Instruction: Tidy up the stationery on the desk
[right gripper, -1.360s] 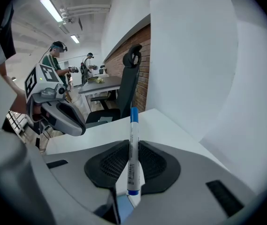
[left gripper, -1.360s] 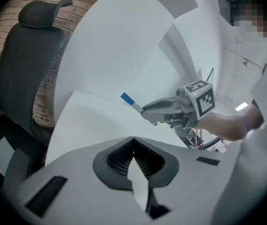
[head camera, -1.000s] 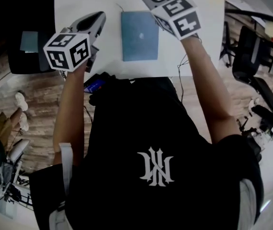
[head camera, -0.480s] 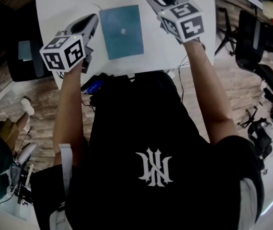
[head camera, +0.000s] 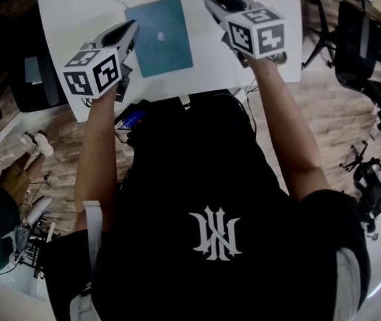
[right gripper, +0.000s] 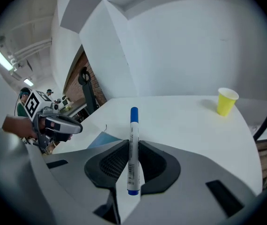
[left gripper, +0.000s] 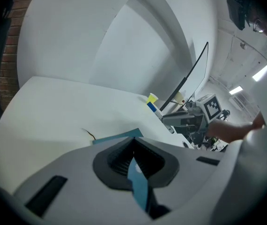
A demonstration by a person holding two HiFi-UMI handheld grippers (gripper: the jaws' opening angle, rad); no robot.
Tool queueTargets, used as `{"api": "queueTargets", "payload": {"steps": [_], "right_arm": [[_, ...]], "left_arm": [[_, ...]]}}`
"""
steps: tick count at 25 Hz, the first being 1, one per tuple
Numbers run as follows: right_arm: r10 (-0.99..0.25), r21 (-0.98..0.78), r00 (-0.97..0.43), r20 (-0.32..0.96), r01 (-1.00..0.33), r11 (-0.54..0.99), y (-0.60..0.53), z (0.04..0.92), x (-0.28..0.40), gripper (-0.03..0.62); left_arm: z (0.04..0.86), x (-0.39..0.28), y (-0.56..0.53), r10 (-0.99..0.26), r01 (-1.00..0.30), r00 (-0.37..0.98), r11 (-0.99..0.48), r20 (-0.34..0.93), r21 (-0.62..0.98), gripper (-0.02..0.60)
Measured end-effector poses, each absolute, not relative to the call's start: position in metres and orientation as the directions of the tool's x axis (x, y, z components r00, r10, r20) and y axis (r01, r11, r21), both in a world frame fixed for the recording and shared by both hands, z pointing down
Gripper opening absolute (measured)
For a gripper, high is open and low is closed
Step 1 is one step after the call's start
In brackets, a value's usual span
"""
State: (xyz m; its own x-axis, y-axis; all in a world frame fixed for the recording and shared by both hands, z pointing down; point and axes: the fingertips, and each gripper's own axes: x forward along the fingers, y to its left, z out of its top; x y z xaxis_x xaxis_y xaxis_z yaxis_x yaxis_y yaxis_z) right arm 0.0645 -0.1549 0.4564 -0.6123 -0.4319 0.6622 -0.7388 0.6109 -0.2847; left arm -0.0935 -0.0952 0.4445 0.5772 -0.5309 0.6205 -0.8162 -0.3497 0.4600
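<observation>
1. Right gripper [head camera: 212,0]: jaws closed on a blue-capped marker [right gripper: 132,153], clamped along its rear half; capped end projecting forward past the jaw tips, above the white tabletop [head camera: 77,12].
2. Left gripper [head camera: 130,29]: jaws drawn narrow, tips almost meeting, nothing clamped; sliver of the teal notebook [head camera: 159,37] seen through the slit; poised just beside the notebook's left edge.
3. Notebook: closed, flat on the tabletop between the two grippers, near the front edge and slightly askew to it.
4. Yellow paper cup [right gripper: 227,101]: upright, well apart from the notebook toward the far right; contents not visible.
5. Step in hand, as judged: marker carried, not yet set down; destination not certain, either beside the notebook or into the cup.
6. For a clean placement:
   - keep the grip unchanged until the barrel is supported, since the long free end may pivot;
   - if laid down, lower until the barrel rests on the tabletop, parallel to the notebook's edge, then open slowly to avoid rolling;
   - if put in the cup, centre the cap end over the mouth and avoid nudging the rim; a light cup likely to tip.
7. Left side: open the jaws first before any grasp; otherwise push the notebook's edge with the closed tips to square it with the tabletop edge.
</observation>
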Motion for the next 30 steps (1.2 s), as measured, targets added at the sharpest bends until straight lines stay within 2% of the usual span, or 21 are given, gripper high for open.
{"api": "queueTargets", "payload": {"steps": [17,30], "right_arm": [[-0.356,-0.52,-0.635,0.686,-0.77,0.37,-0.085,0.52,0.055,0.087],[-0.306,-0.552,-0.638,0.707,-0.768,0.326,-0.069,0.532,0.045,0.087]], "left_arm": [[0.474,-0.063,-0.077,-0.461,-0.801,0.599,-0.348,0.655,0.487,0.005],[0.481,-0.056,-0.071,-0.438,-0.789,0.614,-0.356,0.656,0.501,0.005]]}}
